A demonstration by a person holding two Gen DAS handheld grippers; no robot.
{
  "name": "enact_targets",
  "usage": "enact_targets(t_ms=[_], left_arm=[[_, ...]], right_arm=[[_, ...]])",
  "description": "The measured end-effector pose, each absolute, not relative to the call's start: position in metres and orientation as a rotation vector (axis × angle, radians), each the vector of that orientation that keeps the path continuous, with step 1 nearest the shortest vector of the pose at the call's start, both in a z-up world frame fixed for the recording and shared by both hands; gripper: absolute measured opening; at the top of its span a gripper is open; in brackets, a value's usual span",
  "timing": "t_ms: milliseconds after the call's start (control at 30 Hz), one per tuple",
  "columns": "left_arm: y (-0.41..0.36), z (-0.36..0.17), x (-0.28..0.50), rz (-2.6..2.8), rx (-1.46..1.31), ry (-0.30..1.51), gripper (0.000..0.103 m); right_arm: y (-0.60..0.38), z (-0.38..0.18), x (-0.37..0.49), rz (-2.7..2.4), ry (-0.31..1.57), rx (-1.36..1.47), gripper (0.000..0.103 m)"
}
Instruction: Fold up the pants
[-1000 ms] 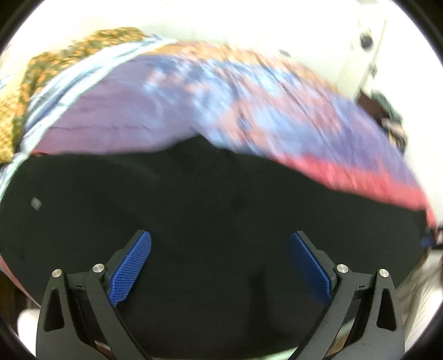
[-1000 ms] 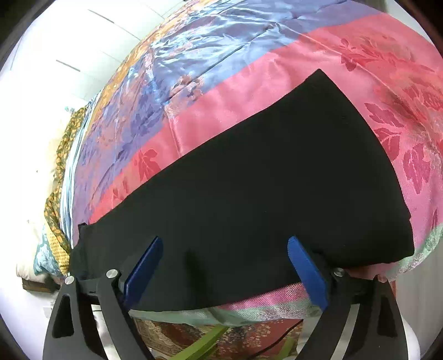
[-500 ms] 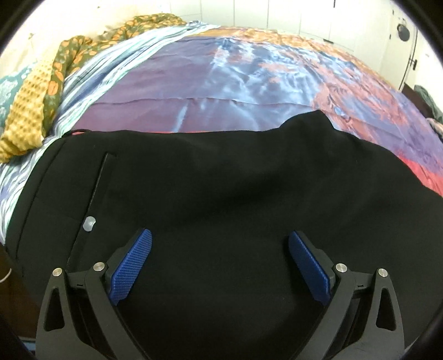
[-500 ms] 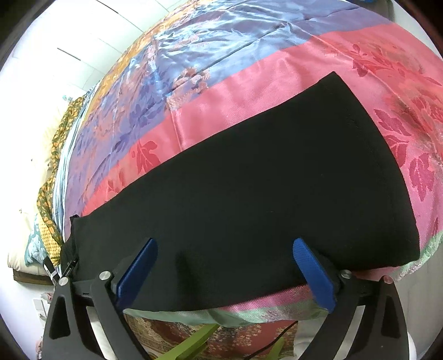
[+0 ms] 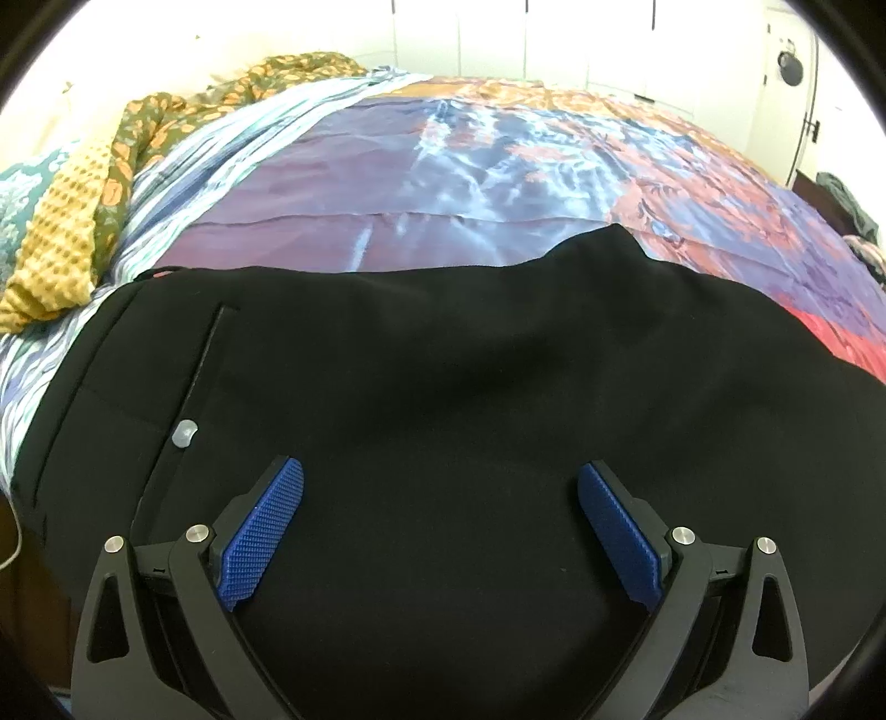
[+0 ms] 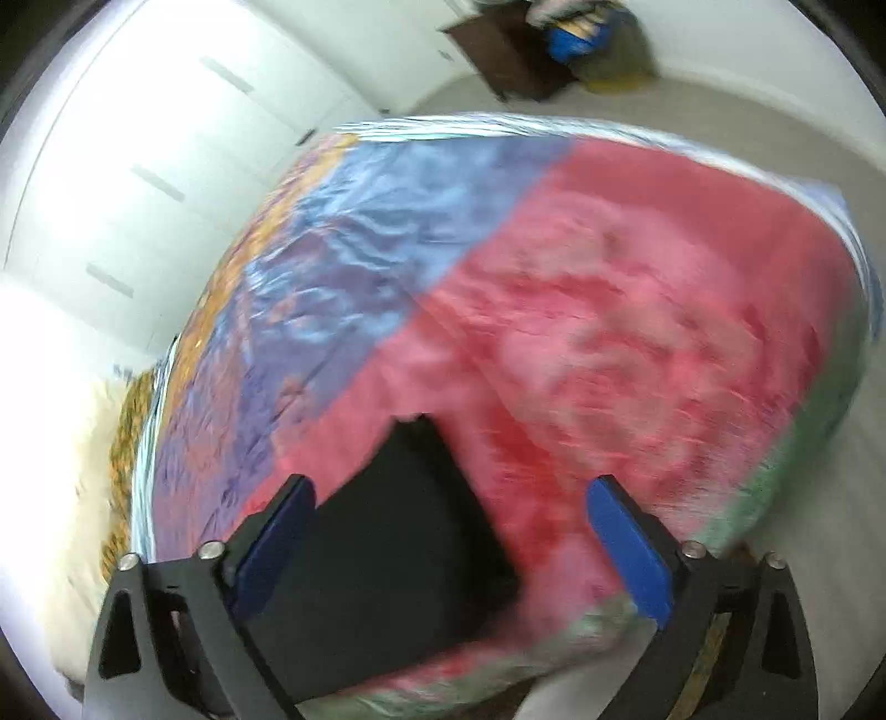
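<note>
Black pants [image 5: 443, 360] lie flat on a colourful satin bedspread [image 5: 443, 166]. In the left wrist view their waist end fills the foreground, with a pocket slit and a grey button [image 5: 184, 433] at the left. My left gripper [image 5: 440, 471] hovers open just above the cloth, nothing between its blue pads. The right wrist view is blurred. It shows the hem end of the pants [image 6: 398, 526] on the pink part of the bedspread [image 6: 609, 332]. My right gripper [image 6: 451, 484] is over that corner, its jaws wide and closing a little, the pads pressing on nothing.
A yellow and green patterned blanket [image 5: 72, 232] is bunched at the far left of the bed. White wardrobe doors [image 6: 138, 166] stand beyond the bed. Past the bed's foot are grey floor [image 6: 720, 111] and a dark wooden piece [image 6: 509, 50] with clutter.
The right gripper swung toward the hem end, so the pants now fill only its lower left view. The left gripper dropped closer to the waist, bringing pocket and button into view.
</note>
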State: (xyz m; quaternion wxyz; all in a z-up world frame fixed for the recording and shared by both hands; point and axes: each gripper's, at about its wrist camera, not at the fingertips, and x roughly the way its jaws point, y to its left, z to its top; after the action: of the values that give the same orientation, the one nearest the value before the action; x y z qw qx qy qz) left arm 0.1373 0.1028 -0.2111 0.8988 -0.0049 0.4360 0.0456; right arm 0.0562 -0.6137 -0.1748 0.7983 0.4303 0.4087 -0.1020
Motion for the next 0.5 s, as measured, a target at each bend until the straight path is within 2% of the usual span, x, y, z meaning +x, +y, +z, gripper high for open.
enact_targets(t_ms=[200, 500], left_arm=[[0.103, -0.212, 0.136, 0.096, -0.007, 0.895, 0.1], [0.102, -0.212, 0.135, 0.095, -0.005, 0.89, 0.1]], right_arm=[[-0.587, -0.193, 0.049, -0.123, 1.004, 1.029, 0.091], [-0.56, -0.214, 0.07, -0.041, 0.965, 1.178, 0.091]])
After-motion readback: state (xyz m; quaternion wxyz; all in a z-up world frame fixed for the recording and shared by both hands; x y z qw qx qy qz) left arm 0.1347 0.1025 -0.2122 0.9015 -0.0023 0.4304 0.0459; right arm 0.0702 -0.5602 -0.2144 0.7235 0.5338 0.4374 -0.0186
